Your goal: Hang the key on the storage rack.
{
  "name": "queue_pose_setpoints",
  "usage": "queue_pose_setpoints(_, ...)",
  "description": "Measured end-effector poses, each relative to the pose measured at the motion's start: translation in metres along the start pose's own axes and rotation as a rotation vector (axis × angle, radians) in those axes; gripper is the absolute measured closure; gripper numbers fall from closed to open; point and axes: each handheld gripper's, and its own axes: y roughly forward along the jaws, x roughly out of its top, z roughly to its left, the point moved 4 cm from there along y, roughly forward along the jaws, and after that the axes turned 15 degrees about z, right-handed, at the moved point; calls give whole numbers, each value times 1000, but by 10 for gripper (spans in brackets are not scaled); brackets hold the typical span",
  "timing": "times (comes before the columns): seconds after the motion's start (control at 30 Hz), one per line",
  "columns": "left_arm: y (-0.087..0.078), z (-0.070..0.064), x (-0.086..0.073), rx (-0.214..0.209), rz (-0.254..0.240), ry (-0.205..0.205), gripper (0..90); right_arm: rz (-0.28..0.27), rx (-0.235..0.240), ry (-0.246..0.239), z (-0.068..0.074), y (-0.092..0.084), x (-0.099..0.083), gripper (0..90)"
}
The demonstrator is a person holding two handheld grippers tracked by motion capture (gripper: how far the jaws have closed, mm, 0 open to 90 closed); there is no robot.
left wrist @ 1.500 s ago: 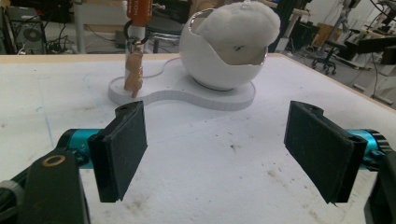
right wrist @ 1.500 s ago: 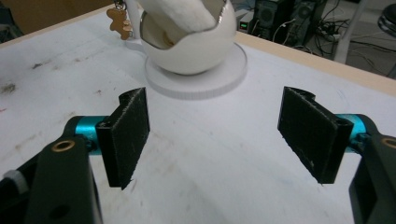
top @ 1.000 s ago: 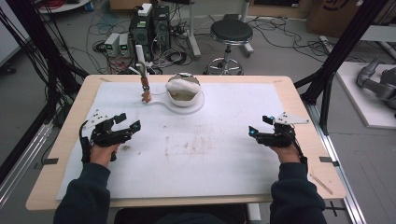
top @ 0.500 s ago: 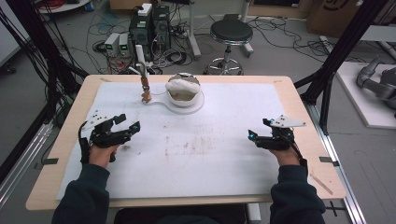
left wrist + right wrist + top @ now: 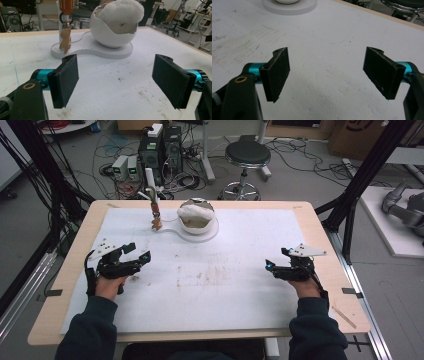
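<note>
- I held my left gripper (image 5: 134, 260) over the left side of the table (image 5: 65, 285), its 2 black jaws spread wide apart with nothing between them.
- In the left gripper view those jaws framed bare white mat (image 5: 120, 82), marked with small dark specks.
- My right gripper (image 5: 280, 267) sat over the right side of the table, near the right edge, its 2 jaws likewise wide apart and empty.
- In the right gripper view the jaws stood over white mat, with a faint blue line drawn across it ahead of them.
- Both grippers were well apart from each other and well short of the things at the far edge.
- The white egg-shaped bowl (image 5: 196, 216) stood near the middle of the far edge, on a flat white base (image 5: 172, 231).
- In the left gripper view the bowl (image 5: 112, 32) showed a jagged broken-shell rim, with a white fluffy wad (image 5: 123, 11) resting in its opening.
- A white post (image 5: 151, 184) rose upright from the left end of that base, just beside the bowl.
- From the post hung an orange tag and a small brown animal-shaped charm (image 5: 65, 42) on a ring; the charm's lower end hung close to the base, and I could not tell whether it touched.
- The mat between my 2 grippers carried brownish smudges (image 5: 200, 275) near the table's middle.
</note>
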Motion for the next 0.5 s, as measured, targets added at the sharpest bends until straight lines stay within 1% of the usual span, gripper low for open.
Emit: queue_pose_setpoints(0.5,2,1,-1,5,7,1,215,-2,7,8,-3,2,0,217)
